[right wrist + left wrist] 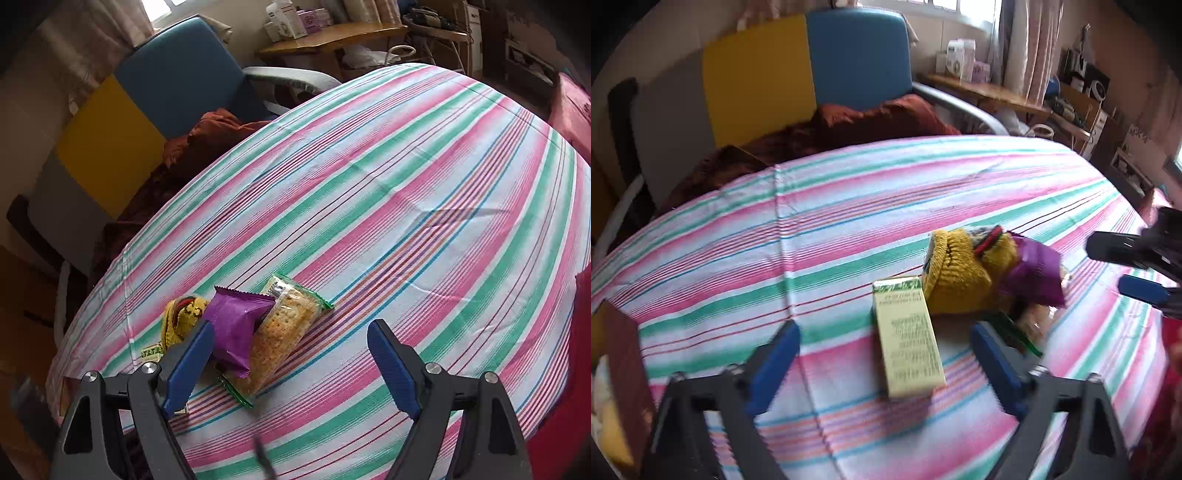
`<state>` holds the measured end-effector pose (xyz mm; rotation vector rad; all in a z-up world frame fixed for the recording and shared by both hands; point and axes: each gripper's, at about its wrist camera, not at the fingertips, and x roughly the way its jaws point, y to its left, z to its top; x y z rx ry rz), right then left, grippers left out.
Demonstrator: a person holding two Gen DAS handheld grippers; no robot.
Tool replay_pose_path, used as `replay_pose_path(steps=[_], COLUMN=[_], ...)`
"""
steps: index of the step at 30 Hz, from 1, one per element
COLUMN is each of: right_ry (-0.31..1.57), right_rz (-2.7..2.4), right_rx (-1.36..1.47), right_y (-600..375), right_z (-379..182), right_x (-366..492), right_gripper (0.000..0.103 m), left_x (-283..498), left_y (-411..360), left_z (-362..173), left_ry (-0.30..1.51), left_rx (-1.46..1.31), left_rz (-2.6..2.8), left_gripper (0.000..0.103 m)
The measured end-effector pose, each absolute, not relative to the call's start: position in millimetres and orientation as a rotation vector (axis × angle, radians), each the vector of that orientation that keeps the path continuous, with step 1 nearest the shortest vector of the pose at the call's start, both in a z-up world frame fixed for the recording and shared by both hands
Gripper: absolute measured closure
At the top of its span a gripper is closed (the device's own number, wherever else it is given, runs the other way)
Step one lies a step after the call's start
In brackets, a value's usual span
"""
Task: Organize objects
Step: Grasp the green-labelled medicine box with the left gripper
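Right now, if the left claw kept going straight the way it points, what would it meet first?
Most likely the pale yellow box, which lies on the striped cloth between the open fingers of the left claw. The yellow knitted item sits just beyond it. Depth is hard to judge.

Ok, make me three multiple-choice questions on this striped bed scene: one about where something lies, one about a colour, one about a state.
1. Where does the pale green box lie?
A. between the left gripper's open fingers
B. on the chair
C. on the wooden shelf

2. What colour is the foil packet?
A. silver
B. purple
C. orange

3. How is the right gripper?
A. shut on the packet
B. shut on nothing
C. open, holding nothing

Answers: 1 A, the box sits on the striped sheet between the blue pads. 2 B, the wrapper is plainly purple. 3 C, its fingers stand wide apart.
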<state>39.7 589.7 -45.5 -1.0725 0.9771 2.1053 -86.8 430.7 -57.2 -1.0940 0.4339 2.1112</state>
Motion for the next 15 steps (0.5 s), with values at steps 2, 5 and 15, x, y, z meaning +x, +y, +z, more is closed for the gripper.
replay_pose_path(steps=[2, 5, 15], right_ry=[0.956, 0.941, 0.888], right_rz=[2.11, 2.115, 2.083], right_rx=[-1.088, -1.096, -1.136], right_y=[588.0, 587.0, 586.4], right_z=[-46.0, -45.9, -51.3], right_x=[35.8, 34.5, 32.9], right_gripper=[0.017, 0.017, 0.017], left_x=[-96.4, -103.3, -98.1], left_y=[439.5, 440.6, 434.1], left_z=[-69.1, -79.9, -82.0], left_ry=[0.452, 0.455, 0.433], left_rx=[-1.137, -1.119, -1.072], left_rz=[2.101, 2.129, 2.145], left_gripper=[0.037, 0.043, 0.045])
